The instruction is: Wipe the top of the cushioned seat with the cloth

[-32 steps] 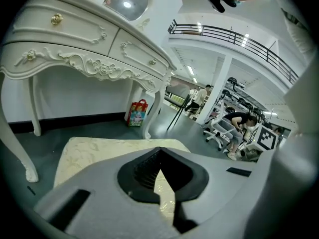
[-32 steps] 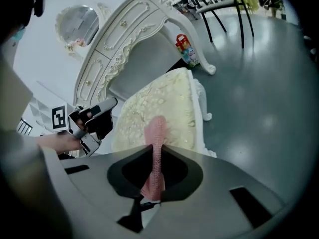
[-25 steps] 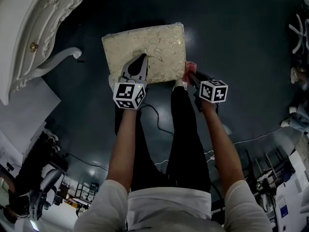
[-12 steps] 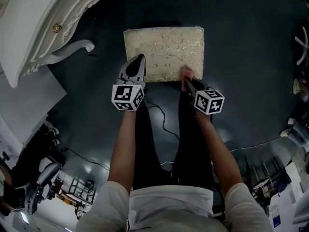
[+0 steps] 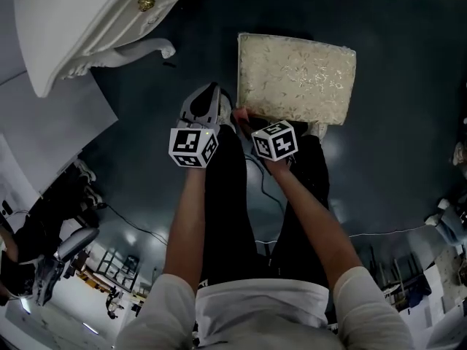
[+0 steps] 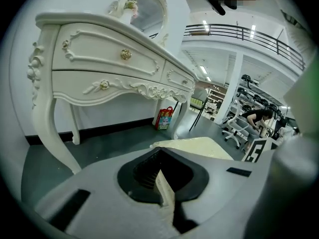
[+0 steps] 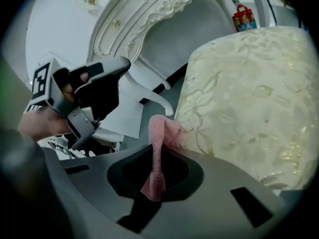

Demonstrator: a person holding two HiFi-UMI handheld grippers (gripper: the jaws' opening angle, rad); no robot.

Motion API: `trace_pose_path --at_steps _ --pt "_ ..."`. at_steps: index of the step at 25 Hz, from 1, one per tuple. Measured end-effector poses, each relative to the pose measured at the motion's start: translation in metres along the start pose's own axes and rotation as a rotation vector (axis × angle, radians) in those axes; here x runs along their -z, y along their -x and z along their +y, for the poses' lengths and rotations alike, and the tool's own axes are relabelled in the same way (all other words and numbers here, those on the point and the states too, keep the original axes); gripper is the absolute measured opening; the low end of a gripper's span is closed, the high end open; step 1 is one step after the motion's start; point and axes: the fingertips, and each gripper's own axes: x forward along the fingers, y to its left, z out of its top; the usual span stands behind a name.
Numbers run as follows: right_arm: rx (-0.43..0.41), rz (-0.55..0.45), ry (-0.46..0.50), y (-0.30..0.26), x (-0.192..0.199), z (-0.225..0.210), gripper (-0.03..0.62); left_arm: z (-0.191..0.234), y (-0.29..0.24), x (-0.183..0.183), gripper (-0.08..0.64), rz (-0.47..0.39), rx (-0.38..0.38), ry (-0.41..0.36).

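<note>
Fingers of your right gripper (image 5: pixel 239 115) are pinching the pink cloth (image 7: pixel 159 133) against the cushioned seat's (image 5: pixel 295 79) near left corner, its top stretching toward 2 o'clock, while your left gripper (image 5: pixel 206 97) is hovering closed and empty at 9 o'clock over the dark floor (image 5: pixel 408 159), with the white dressing table (image 5: pixel 80 20) at 11.

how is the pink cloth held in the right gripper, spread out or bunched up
Bunched up: the right gripper pinches the pink cloth into a narrow strip, its free end by the cushioned seat.
</note>
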Motion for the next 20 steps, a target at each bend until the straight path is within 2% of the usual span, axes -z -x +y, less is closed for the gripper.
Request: trace_pose_path --at_steps 4,8,15,20 --pt "0.0 0.052 0.04 -0.014 0.002 -0.003 0.031 0.007 0.003 0.007 0.012 0.004 -0.004 0.01" --pt "0.004 0.056 0.041 0.002 0.009 -0.014 0.031 -0.005 -0.007 0.008 0.012 0.007 0.007 0.019" --pt "0.06 0.011 -0.025 0.074 0.029 -0.074 0.031 -0.065 -0.045 0.004 0.012 0.003 0.078 0.005" --pt "0.144 0.007 -0.051 0.14 0.053 -0.134 0.031 -0.115 -0.072 0.01 0.012 0.01 0.12 0.002"
